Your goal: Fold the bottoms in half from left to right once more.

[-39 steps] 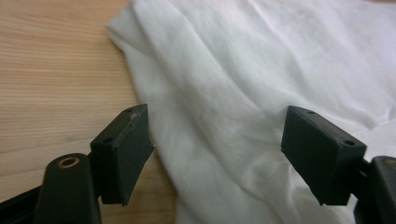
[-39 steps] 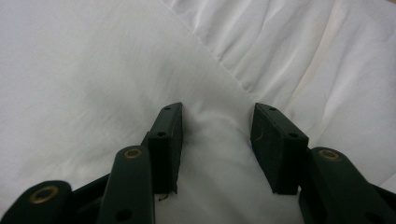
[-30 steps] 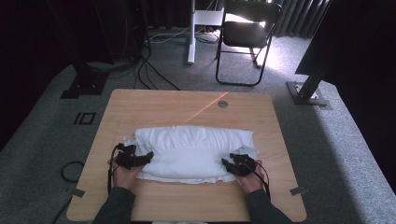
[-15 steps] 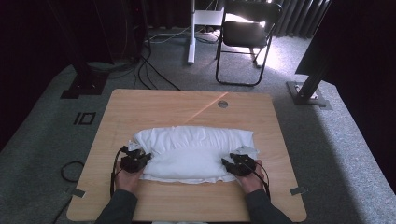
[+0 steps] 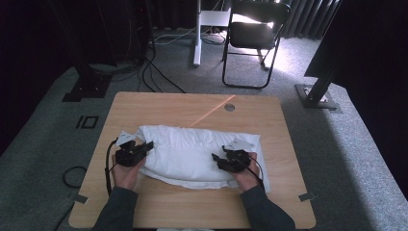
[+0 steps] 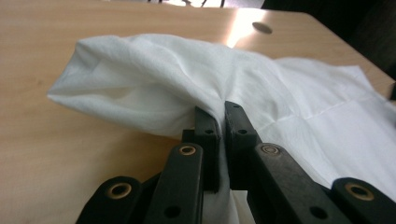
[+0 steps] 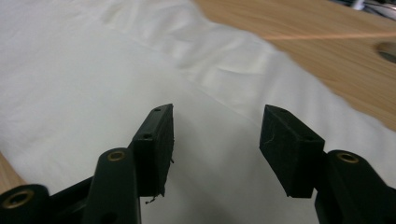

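Note:
A white cloth (image 5: pixel 192 151) lies bunched across the middle of the wooden table (image 5: pixel 168 103). My left gripper (image 5: pixel 146 146) is at the cloth's left end, shut on a gathered fold of it (image 6: pixel 154 79) and holding that end a little above the wood; in the left gripper view the left gripper (image 6: pixel 222 116) has fabric pinched between its jaws. My right gripper (image 5: pixel 216 159) hovers over the cloth's right part. In the right gripper view the right gripper (image 7: pixel 217 126) has just been opening its jaws, and nothing is between them; the cloth (image 7: pixel 70 84) lies flat below.
A round cable hole (image 5: pixel 229 107) sits in the table's far middle. Behind the table stand a black folding chair (image 5: pixel 252 33) and a white post (image 5: pixel 197 33). A dark stand base (image 5: pixel 317 94) is at the right, and cables (image 5: pixel 154 72) trail on the floor at the left.
My left gripper has shut on the cloth's left end and lifted it slightly. My right gripper has risen off the cloth and shifted a little, its jaws wider apart.

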Available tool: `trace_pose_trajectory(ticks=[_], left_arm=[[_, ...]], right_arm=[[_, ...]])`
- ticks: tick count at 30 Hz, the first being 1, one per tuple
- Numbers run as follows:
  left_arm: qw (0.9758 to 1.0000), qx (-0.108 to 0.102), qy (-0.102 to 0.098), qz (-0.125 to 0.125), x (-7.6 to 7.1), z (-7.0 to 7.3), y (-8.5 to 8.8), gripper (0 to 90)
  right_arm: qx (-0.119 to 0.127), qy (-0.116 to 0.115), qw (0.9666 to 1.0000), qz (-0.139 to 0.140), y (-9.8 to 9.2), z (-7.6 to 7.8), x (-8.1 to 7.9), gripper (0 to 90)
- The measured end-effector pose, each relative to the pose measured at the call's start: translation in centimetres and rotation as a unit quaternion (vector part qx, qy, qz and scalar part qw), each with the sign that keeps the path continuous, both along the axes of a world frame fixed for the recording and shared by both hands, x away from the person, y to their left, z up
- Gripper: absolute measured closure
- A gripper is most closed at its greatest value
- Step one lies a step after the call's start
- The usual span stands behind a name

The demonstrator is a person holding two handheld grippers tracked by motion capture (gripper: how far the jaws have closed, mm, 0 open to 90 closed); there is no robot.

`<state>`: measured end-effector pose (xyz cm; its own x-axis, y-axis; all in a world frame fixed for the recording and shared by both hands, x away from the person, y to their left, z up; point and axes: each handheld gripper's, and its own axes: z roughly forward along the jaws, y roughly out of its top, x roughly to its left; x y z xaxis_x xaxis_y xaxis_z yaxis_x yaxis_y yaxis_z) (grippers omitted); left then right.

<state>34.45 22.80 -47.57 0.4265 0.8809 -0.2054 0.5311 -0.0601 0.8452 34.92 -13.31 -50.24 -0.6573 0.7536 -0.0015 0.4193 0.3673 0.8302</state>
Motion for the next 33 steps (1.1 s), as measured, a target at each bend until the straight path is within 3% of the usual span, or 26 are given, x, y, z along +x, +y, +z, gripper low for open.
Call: trace_pose_trajectory(ticks=[3,6,8,12,13,14,19,22,25,27,29,31,33], left_arm=[[0.9999,-0.001,-0.01,-0.005,0.2,1.0,-0.2,86.8],[0.9996,-0.006,-0.027,-0.012,0.2,2.3,-0.3,86.9],[0.999,-0.011,-0.038,-0.021,0.2,3.4,-0.7,87.0],[0.9967,-0.018,-0.062,-0.049,0.2,5.6,-2.2,87.1],[0.9967,-0.018,-0.062,-0.049,0.2,5.6,-2.2,87.1],[0.995,-0.02,-0.073,-0.066,0.2,6.2,-3.1,87.1],[0.9915,-0.027,-0.08,-0.099,0.3,7.0,-5.4,87.0],[0.99,-0.025,-0.082,-0.112,0.3,7.0,-6.5,87.0],[0.9894,-0.017,-0.08,-0.12,0.3,6.6,-7.2,87.0],[0.9892,-0.015,-0.079,-0.123,0.3,6.4,-7.4,87.0],[0.9891,-0.016,-0.077,-0.124,0.4,6.2,-7.4,86.9],[0.9894,-0.017,-0.074,-0.124,0.4,6.1,-7.4,86.9],[0.9893,-0.012,-0.073,-0.125,0.3,6.0,-7.5,86.9]], right_arm=[[-0.028,0.009,0.9995,0.01,2.1,-0.9,0.9,44.0],[-0.059,0.041,0.9973,0.014,3.7,-2.8,1.9,44.2],[-0.075,0.033,0.9966,0.014,4.7,-4.0,1.9,44.5],[-0.072,0.03,0.9969,0.011,6.1,-4.1,1.8,45.7],[-0.072,0.03,0.9969,0.011,6.1,-4.1,1.8,45.7],[-0.072,0.029,0.9969,0.01,6.4,-4.2,1.8,46.0],[-0.068,0.022,0.9974,0.008,8.0,-4.4,1.9,46.9],[-0.054,0.025,0.998,0.02,8.5,-4.5,2.4,47.2],[-0.043,0.032,0.9974,0.047,8.8,-4.5,3.0,47.0],[-0.045,0.036,0.9963,0.064,8.6,-4.0,3.2,42.9],[-0.031,0.037,0.9959,0.076,7.8,-3.1,2.7,38.4],[-0.009,0.017,0.9972,0.073,6.1,-1.9,1.7,36.4],[-0.005,0.005,0.9984,0.055,4.1,-1.3,1.0,36.1]])
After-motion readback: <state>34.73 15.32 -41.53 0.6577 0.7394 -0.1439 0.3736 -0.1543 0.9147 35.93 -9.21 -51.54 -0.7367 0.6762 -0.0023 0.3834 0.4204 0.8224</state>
